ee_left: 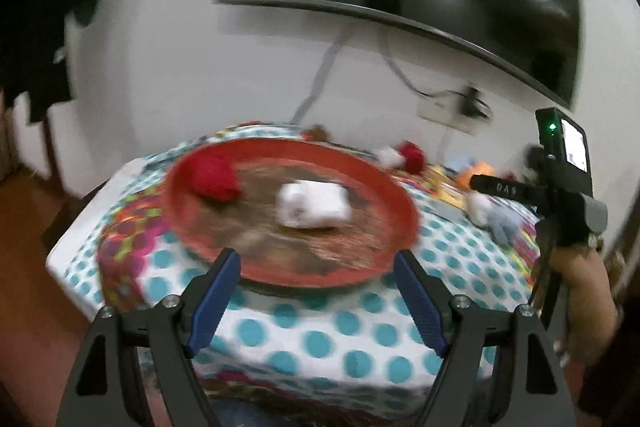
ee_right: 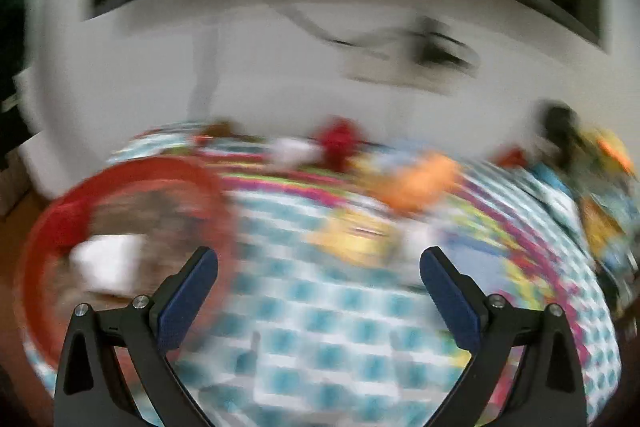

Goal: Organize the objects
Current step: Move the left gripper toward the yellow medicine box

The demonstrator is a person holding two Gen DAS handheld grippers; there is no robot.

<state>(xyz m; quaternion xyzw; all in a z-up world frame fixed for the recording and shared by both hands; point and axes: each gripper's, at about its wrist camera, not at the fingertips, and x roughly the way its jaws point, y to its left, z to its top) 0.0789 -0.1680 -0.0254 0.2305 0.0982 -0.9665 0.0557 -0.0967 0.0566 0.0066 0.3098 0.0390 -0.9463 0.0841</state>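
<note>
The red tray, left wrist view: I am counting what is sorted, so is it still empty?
No: the red tray already holds a red toy and a white toy.

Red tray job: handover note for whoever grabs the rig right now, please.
Left tongs: open, empty, hanging in front of the red tray's near rim.
Right tongs: open, empty, over the dotted tablecloth to the right of the tray; that view is badly blurred.
In the tray: a red plush toy and a white plush toy.
Outside the tray, along the far side of the table: a red-and-white toy, an orange toy, a grey-and-white toy, and more items at far right, too blurred to name.
Done: two toys trayed. Left: the loose ones, presumably into the tray.
</note>
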